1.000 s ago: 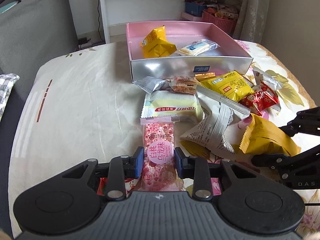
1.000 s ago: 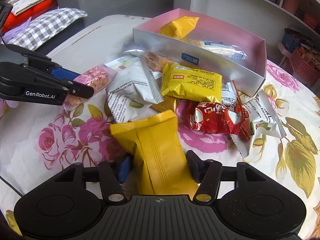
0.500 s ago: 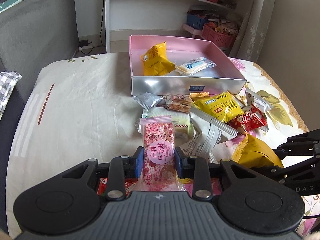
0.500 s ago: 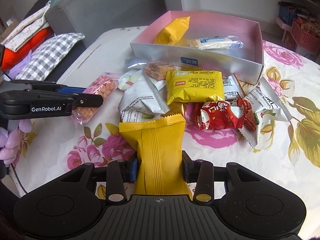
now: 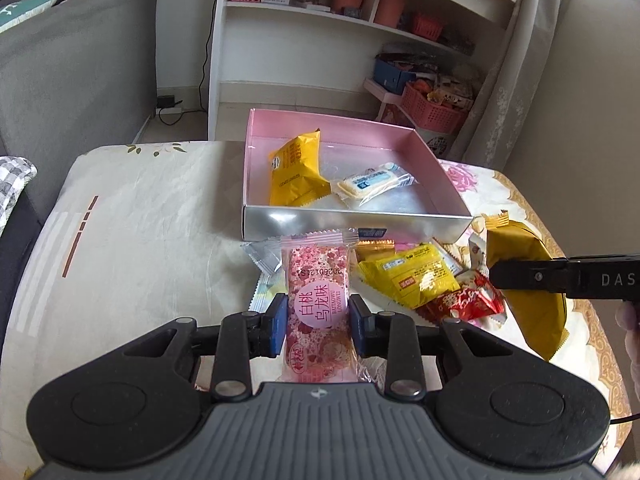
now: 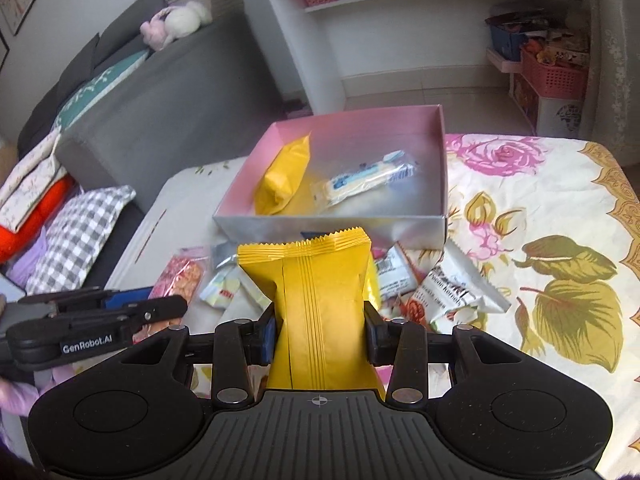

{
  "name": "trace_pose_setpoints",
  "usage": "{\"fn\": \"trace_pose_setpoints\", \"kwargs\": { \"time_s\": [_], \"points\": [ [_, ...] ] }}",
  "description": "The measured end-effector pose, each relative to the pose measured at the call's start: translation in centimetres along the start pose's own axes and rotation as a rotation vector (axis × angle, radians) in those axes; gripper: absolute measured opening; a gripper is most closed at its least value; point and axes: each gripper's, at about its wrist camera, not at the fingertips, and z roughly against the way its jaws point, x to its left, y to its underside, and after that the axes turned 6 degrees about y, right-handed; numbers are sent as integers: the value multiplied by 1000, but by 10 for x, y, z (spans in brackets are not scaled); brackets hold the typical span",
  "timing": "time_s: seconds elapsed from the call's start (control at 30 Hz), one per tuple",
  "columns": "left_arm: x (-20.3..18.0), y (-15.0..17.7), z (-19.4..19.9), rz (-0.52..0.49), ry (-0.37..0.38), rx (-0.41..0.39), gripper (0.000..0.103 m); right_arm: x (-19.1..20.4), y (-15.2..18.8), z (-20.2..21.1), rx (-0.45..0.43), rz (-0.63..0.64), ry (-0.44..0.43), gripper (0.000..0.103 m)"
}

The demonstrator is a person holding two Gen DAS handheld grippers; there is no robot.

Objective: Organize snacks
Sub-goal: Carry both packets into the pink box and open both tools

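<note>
Gripping a pink snack bar [image 5: 318, 304] in the left claw [image 5: 318, 318], narrowly closed; right claw [image 6: 320, 334] clamped around a yellow packet [image 6: 316, 304], jaws just closing.

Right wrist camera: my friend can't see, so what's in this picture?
The right gripper holds a plain yellow snack packet upright above a flowery tablecloth. Ahead sits an open pink box with two snacks inside, loose packets lie before it, and the left gripper holds a pink packet.
</note>
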Motion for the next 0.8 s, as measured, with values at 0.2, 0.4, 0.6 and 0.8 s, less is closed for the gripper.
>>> {"fn": "trace_pose_setpoints", "kwargs": {
  "time_s": [0.2, 0.4, 0.6, 0.8],
  "points": [
    [-9, -17, -7, 46, 25, -51, 29, -17, -17, -11, -34, -137, -14, 40],
    [-12, -34, -31, 56, 9, -52, 29, -30, -35, -24, -73, -220, -20, 40],
    [-18, -60, -61, 12, -9, -48, 29, -35, -53, -44, -118, -274, -36, 40],
    [-24, -81, -94, -17, -14, -45, 29, -48, -75, -64, -169, -327, -44, 40]
  ]
}}
